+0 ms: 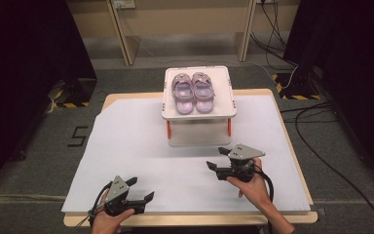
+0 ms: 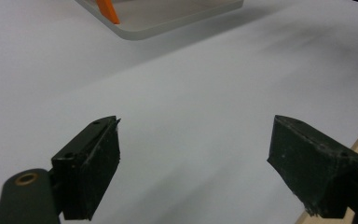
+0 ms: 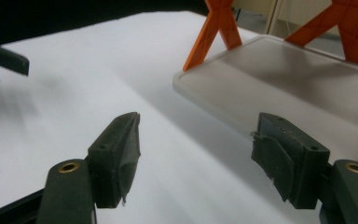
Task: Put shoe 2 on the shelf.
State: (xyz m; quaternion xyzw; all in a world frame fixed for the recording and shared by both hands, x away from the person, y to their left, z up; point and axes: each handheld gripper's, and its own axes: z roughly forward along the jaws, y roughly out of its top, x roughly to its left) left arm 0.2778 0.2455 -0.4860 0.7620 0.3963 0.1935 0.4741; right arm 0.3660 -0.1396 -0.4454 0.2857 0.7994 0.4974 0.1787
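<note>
Both the left gripper [image 1: 142, 189] and right gripper [image 1: 215, 159] seemingly gape, empty.

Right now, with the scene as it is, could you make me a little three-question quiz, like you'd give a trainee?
1. True or false: the pair of purple sandals sits on the top shelf of the white rack.
2. What is between the jaws of the right gripper? A) a sandal B) nothing C) a cable
3. Which gripper is nearer the rack: the right one or the left gripper?

Key: 1 true; 2 B, the jaws stand open and empty; 3 the right gripper.
</note>
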